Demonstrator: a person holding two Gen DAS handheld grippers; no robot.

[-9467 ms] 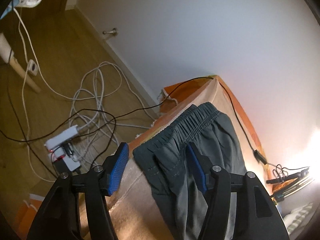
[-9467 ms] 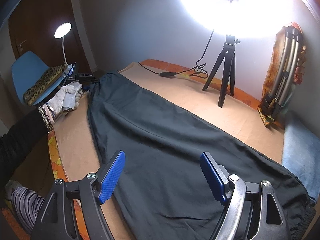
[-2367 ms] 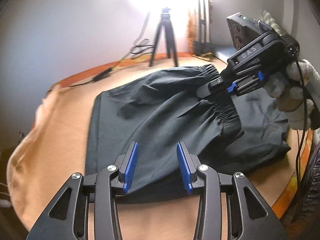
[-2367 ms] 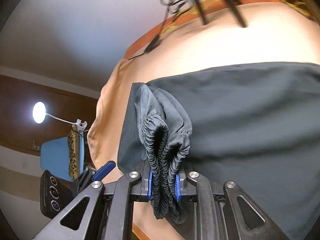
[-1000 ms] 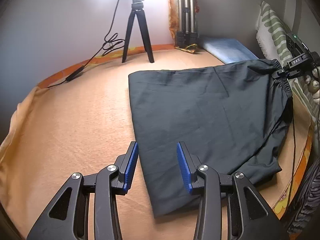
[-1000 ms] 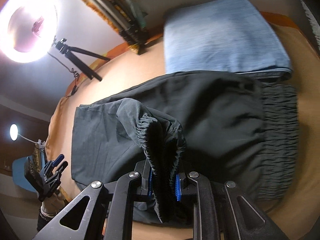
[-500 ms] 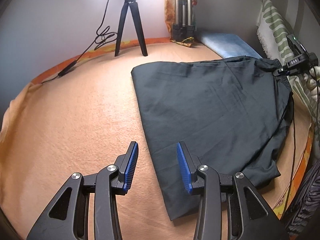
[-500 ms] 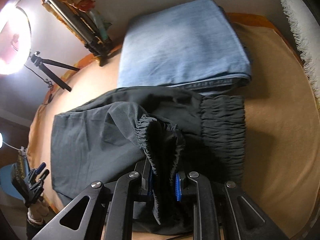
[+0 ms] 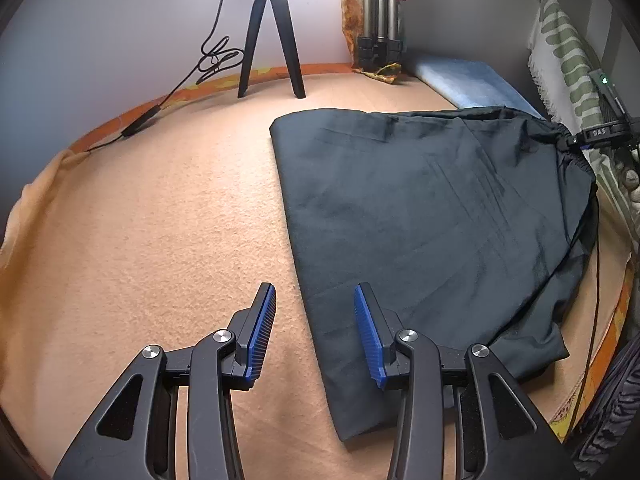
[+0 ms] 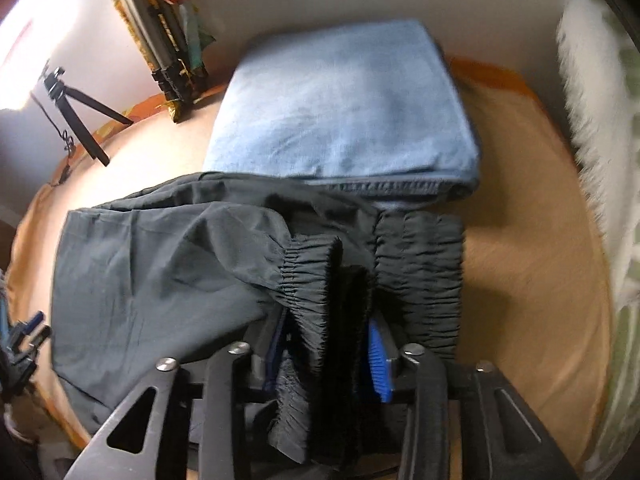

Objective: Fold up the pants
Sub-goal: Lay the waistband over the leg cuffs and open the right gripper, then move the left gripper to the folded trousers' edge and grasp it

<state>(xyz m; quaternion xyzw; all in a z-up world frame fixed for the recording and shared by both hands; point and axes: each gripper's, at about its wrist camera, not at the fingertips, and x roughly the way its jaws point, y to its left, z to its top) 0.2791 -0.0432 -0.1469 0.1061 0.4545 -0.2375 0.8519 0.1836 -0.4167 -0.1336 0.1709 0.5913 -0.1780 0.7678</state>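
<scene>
The dark grey pants (image 9: 420, 208) lie folded over on the tan blanket (image 9: 160, 220), fold edge at the left. My left gripper (image 9: 314, 320) is open and empty, hovering at the pants' near left edge. My right gripper (image 10: 328, 340) is shut on the pants' elastic waistband (image 10: 312, 280) and holds it just above the other waistband end (image 10: 420, 264). In the left wrist view the right gripper (image 9: 600, 136) shows at the far right, with the cloth stretched up to it.
Folded light blue jeans (image 10: 340, 104) lie just beyond the pants. A black tripod (image 9: 272, 32) with a cable and a bundle of folded stands (image 9: 380, 16) stand at the back wall. A white and green patterned cloth (image 9: 568, 60) hangs at the right.
My right gripper has carried the waistband farther to the right, nearer the blue jeans and over the other waistband end. The left gripper stays open and has shifted slightly.
</scene>
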